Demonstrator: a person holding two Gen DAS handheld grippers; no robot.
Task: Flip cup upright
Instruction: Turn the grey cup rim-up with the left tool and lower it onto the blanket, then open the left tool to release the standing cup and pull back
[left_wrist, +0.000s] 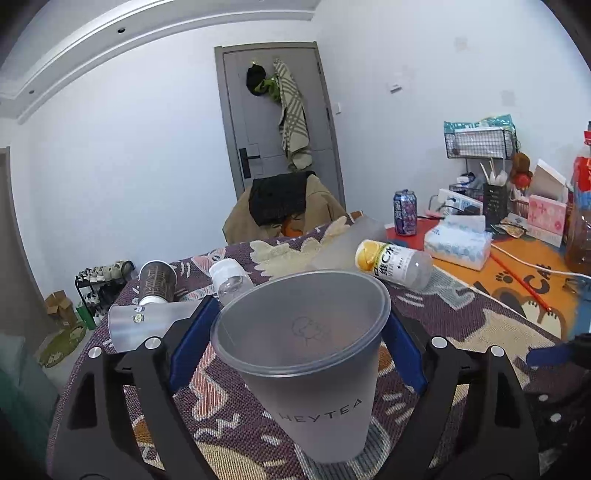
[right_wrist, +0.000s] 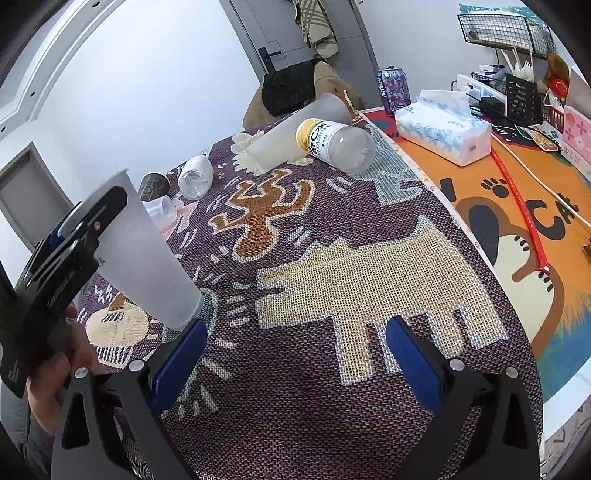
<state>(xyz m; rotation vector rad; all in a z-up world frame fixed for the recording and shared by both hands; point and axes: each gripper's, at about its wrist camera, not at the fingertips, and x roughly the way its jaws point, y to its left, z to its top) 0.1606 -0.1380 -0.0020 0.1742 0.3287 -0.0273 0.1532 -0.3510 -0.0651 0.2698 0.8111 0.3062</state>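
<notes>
The frosted translucent plastic cup (left_wrist: 301, 354) stood mouth-up between the blue-padded fingers of my left gripper (left_wrist: 295, 350), its base low over the patterned purple woven cloth (right_wrist: 303, 406); from the right wrist view it leaned a little, and I could not tell whether the base touched the cloth. I judged the lean to be the tail of the flip, the mouth already uppermost, so only setting down and release seemed left. The pads pressed both sides of the cup wall, holding it. "HEYTEA" ran across its side, with a small line drawing on the far wall.

My right gripper (right_wrist: 295, 354) hung over the cloth with its jaws wide and nothing between them, kept apart from the cup, I supposed, to leave the left room.

Farther off lay a clear plastic bottle with a yellow-and-white label (left_wrist: 393, 263), on its side, reading "C" with Chinese characters and, in the right view, "VITAMIN C". Another frosted cup (right_wrist: 295, 133) lay tipped beside it. A purple drinks can (left_wrist: 405, 212) stood beyond, its print too small to read. The orange mat (right_wrist: 546, 206) showed "CA".
</notes>
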